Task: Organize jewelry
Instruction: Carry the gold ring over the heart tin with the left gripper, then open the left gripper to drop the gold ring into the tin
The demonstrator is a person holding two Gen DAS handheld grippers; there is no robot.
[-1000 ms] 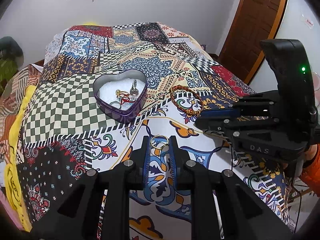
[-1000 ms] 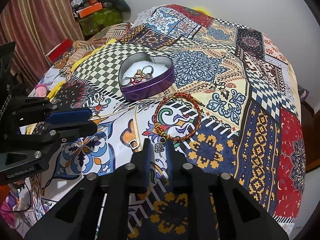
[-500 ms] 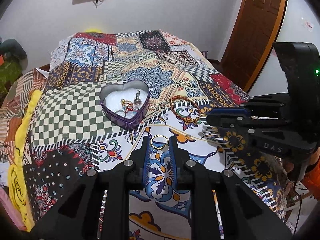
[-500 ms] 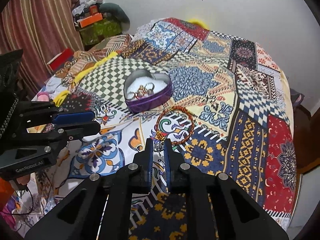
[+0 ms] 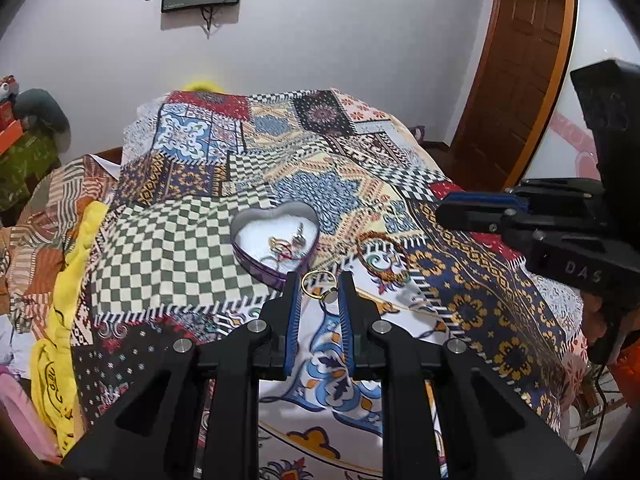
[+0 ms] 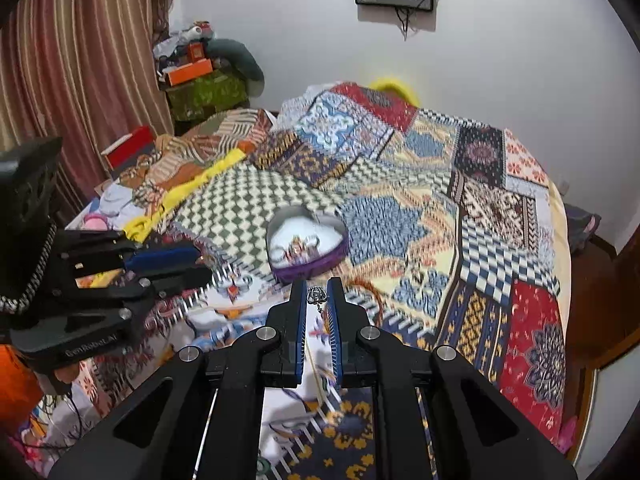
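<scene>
A purple heart-shaped tin [image 5: 276, 240] with several small jewelry pieces on white lining sits on the patchwork bedspread; it also shows in the right wrist view [image 6: 307, 246]. My left gripper [image 5: 319, 286] is shut on a gold ring [image 5: 318, 283], held above the bed just in front of the tin. My right gripper [image 6: 317, 294] is shut on a small silver pendant [image 6: 316, 295], raised in front of the tin. A red-and-gold beaded bracelet [image 5: 382, 254] lies on the bedspread right of the tin.
The patchwork bedspread [image 5: 320, 160] covers the whole bed. Yellow cloth [image 5: 68, 312] and piled clothes lie along the left edge. A wooden door [image 5: 520, 72] stands at the right. A curtain [image 6: 72, 72] and cluttered shelf [image 6: 200, 76] are at the left.
Both grippers have lifted up and back from the bedspread, the left carrying the gold ring and the right carrying the silver pendant. The tin and bracelet stayed put.
</scene>
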